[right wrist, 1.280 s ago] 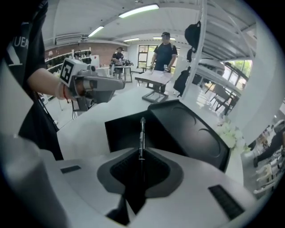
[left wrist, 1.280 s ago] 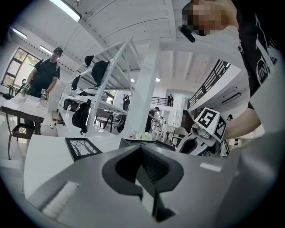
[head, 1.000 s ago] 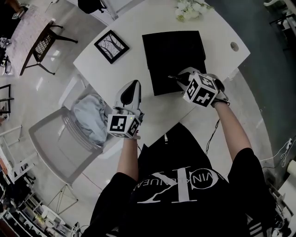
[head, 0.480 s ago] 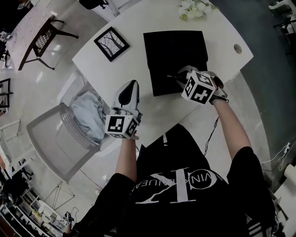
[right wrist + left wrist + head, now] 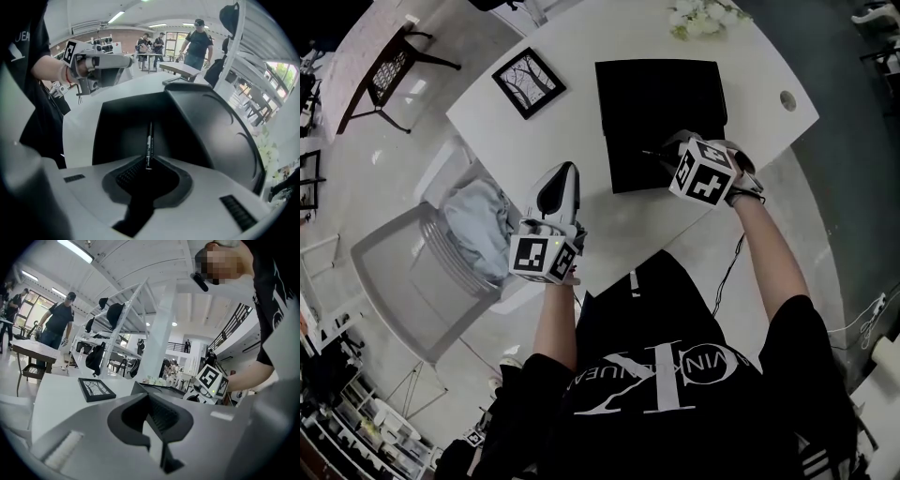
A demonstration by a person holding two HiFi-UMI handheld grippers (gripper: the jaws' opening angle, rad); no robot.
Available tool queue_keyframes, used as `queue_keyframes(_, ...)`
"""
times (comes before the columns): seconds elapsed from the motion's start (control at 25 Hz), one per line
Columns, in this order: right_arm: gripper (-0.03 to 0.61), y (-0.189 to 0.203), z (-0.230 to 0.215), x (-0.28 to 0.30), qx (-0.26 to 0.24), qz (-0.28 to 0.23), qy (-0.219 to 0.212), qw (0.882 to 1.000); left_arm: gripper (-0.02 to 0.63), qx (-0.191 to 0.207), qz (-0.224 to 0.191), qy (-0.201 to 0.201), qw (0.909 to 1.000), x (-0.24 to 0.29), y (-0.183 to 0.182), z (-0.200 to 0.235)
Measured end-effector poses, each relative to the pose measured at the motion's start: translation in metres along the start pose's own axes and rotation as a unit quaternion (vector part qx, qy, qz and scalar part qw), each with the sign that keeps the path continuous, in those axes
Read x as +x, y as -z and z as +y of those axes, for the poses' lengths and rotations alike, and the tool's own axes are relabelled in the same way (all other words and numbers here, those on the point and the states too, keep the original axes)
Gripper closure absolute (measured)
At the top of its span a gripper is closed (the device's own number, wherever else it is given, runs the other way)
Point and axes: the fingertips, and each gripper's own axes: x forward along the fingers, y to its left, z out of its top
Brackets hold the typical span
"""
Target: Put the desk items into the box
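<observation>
A black box [image 5: 661, 122] lies open on the white table [image 5: 619, 220], its lid [image 5: 220, 131] raised on the far side. My right gripper [image 5: 670, 155] is shut on a thin black pen [image 5: 149, 140], and the pen's tip reaches out over the box's black inside [image 5: 122, 133]. My left gripper [image 5: 567, 173] hovers over the table to the left of the box, its jaws together with nothing between them [image 5: 150, 416]. A black-framed picture [image 5: 528, 82] lies flat at the table's far left; it also shows in the left gripper view as the framed picture [image 5: 96, 388].
White flowers [image 5: 703, 17] stand at the table's far edge, and a cable hole [image 5: 787, 96] is at the right. A grey chair with a pale cloth [image 5: 478, 234] stands close to the table's left side. Other people stand far back in the room.
Almost nothing differs. The head view has shifted a little, and both grippers keep their places, the right one still with the pen over the box.
</observation>
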Motion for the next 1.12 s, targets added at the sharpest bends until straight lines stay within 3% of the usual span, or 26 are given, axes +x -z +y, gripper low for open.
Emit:
queue_keyframes(0.48,0.508,-0.001,-0.002,-0.001,0.012,-0.007,0.002,1.000,0.603,0.000,-0.001,-0.017,0.9999,-0.015,0.002,0.004)
queue_keyframes(0.8,0.508,-0.012,0.004,-0.027,0.034,-0.044,0.017,0.998,0.604,0.002,-0.007,-0.013,0.9999,-0.024,-0.002,0.000)
queue_keyframes(1.12,0.549,-0.009,0.010,-0.061,0.115,-0.100,0.063,0.986,0.603,0.013,-0.014,-0.004,0.9998,-0.032,-0.014,-0.007)
